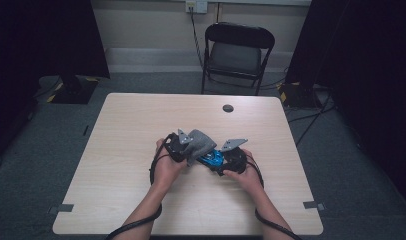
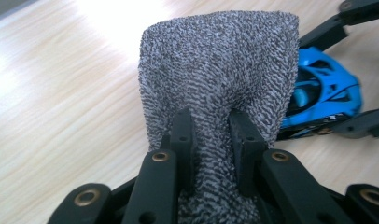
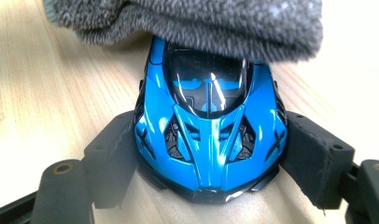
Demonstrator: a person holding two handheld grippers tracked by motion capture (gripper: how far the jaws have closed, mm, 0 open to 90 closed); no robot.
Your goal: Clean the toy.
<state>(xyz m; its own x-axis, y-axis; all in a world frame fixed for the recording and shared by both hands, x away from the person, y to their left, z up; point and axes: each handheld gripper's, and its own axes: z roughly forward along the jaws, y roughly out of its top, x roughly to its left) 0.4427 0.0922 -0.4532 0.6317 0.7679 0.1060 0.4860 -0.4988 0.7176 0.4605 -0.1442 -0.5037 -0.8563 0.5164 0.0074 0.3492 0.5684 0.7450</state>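
Two grippers: both held by a person at the middle of the wooden table, close together, forearms coming in from the near edge.
Left gripper: clenched on a grey knitted cloth; the two black pads pinch a gathered fold of it, and the rest fans out upward beyond the jaws.
Left gripper in the high view: left of centre, the cloth spreading from it toward the other hand.
Right gripper: jaws wide, grasping a blue toy car by its flanks, one pad against each side of the body.
Right gripper in the high view: right of centre, with the car just showing as a blue patch between the two hands.
Car: glossy blue with a dark canopy and black vents, one end pointing toward the right gripper's camera, resting low over the tabletop.
Cloth against car: in the right gripper view the cloth lies over the far end of the car, covering the top of the canopy; in the left gripper view the car sits just behind the cloth's right edge.
Containers: I see none on the table.
Table surface: light wood grain, with a small dark round cap near the far edge.
Background: a black folding chair stands beyond the table on grey carpet.
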